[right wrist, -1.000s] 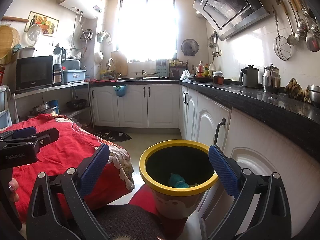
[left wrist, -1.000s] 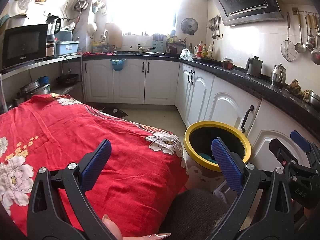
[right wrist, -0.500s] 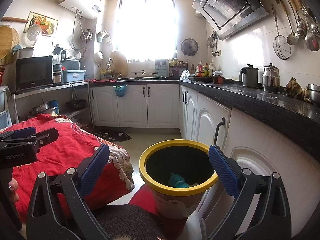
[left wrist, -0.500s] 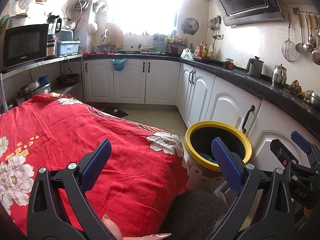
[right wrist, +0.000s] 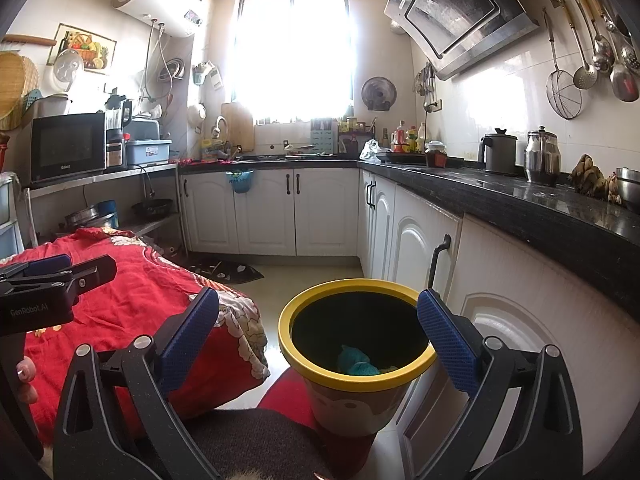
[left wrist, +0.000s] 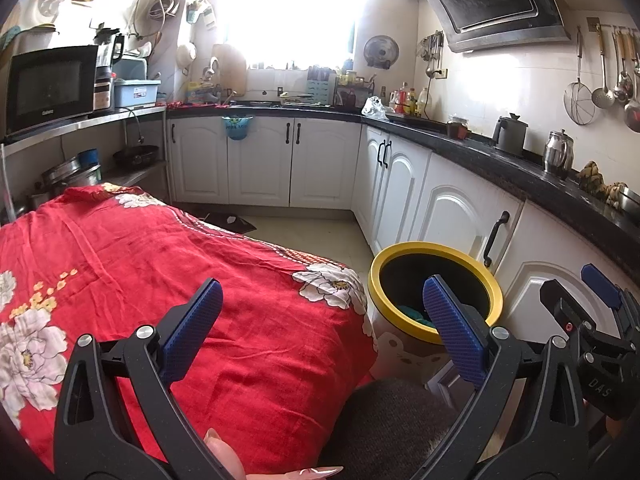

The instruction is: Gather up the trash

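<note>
A yellow-rimmed trash bin (right wrist: pixel 416 364) stands on the floor by the white cabinets, also in the left wrist view (left wrist: pixel 404 330). A crumpled teal piece of trash (right wrist: pixel 354 361) lies inside it. My right gripper (right wrist: pixel 318 334) is open and empty, held just above and in front of the bin. My left gripper (left wrist: pixel 318 322) is open and empty over the near edge of the red flowered cloth (left wrist: pixel 160 272), left of the bin. No trash shows on the cloth.
The red cloth (right wrist: pixel 132 304) covers a table at left. White cabinets (right wrist: pixel 424 248) and a black counter (right wrist: pixel 520 200) run along the right and back. A dark mat (right wrist: pixel 228 272) lies on the floor. A dark grey cushion (right wrist: pixel 248 444) is below the grippers.
</note>
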Demonstrator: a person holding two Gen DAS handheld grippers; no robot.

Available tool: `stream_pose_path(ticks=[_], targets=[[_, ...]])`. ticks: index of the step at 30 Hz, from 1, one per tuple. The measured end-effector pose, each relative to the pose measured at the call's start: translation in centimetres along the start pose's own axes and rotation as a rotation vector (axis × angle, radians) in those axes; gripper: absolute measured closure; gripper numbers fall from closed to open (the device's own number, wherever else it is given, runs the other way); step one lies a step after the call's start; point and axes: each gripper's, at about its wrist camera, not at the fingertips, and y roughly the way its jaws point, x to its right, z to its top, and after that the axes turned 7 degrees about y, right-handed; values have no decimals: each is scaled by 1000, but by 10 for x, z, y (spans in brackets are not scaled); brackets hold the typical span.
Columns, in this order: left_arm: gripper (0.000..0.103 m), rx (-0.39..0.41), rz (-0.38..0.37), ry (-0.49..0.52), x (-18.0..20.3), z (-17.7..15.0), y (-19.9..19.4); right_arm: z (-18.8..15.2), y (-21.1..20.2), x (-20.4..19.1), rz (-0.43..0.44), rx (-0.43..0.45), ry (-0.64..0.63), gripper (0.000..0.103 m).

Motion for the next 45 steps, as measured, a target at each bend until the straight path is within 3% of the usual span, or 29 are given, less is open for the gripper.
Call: stream_pose_path(ticks=[31,36,39,41,43,45], targets=[[11,-25,-18,-7,1,-2,7,-3,1,-3,-4,-11,5,6],[11,-59,-35,-66,-18,-4,6,0,6,-14,31,-24,3,6],[11,-106,9,-144,-54,-8,-4,5,17,-46,134,-59,-63,6],[11,-145,74,-221,-94,-15,-14,10,27,-84,252,-99,-105,6],[11,-173,193,-289,-142,-26,-32,9,37,-140,410,-166,-156,6],[11,-194,410,-367,-209,-45,-64,3,42,-200,571,-241,-204,6]])
